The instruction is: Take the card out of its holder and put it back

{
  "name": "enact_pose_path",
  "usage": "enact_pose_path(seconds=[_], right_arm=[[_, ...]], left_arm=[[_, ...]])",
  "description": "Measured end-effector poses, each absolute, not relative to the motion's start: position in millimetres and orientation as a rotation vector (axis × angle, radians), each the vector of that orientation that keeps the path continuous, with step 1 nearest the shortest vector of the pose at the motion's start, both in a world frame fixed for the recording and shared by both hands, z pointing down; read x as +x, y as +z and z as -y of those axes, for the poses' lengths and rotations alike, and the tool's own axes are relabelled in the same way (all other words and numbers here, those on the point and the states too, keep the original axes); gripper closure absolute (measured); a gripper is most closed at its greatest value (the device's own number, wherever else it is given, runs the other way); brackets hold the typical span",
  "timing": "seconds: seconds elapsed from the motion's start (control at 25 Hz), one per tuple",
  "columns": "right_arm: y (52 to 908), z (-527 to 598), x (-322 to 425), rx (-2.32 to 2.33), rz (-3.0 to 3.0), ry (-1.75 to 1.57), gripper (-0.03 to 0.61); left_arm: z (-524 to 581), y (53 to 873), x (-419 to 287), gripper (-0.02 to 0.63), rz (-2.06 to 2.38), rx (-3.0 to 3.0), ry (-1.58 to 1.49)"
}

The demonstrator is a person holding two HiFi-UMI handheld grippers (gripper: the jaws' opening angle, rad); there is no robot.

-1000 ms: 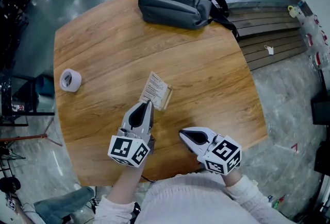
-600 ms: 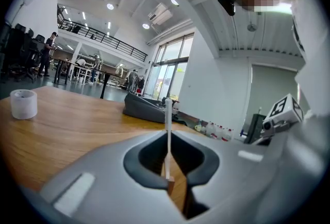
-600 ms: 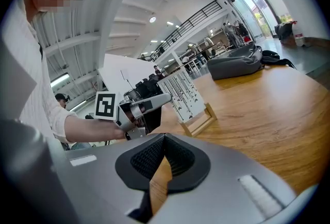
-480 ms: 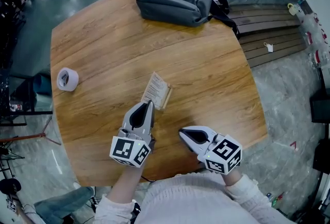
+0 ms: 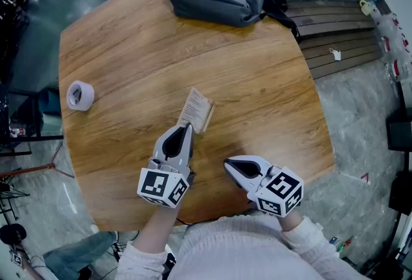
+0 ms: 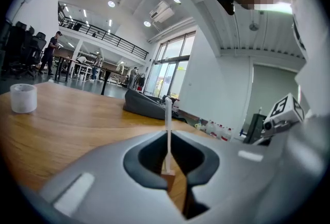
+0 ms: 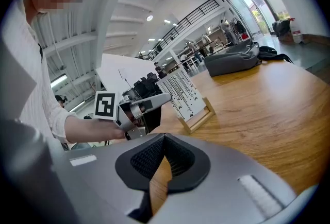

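Left gripper: jaws closed on the near edge of the card. The card stands upright in its wooden holder at mid-table. Right gripper: jaws together, nothing between them, near the table's front edge. Compared with one second earlier, grippers, card and holder have not shifted.

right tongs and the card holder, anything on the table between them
Nothing: only bare table lies between the right tongs and the holder. Both the head view and the right gripper view show it.
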State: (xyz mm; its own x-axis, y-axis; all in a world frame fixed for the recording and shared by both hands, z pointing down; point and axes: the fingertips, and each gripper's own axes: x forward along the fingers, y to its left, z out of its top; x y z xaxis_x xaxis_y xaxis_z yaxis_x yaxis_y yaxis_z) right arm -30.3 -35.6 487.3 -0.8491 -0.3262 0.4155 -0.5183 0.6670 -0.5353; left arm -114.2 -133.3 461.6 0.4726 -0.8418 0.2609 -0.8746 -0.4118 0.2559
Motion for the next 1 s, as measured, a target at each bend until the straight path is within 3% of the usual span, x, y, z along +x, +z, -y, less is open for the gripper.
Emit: enact_pose_path(seconds=[1.0], right_arm=[[496.1, 28.7, -28.4, 0.683, 2.576, 0.99, 0.581]], left_arm=[[138.7, 487.1, -113.2, 0.569, 1.417, 2.253, 0.165]])
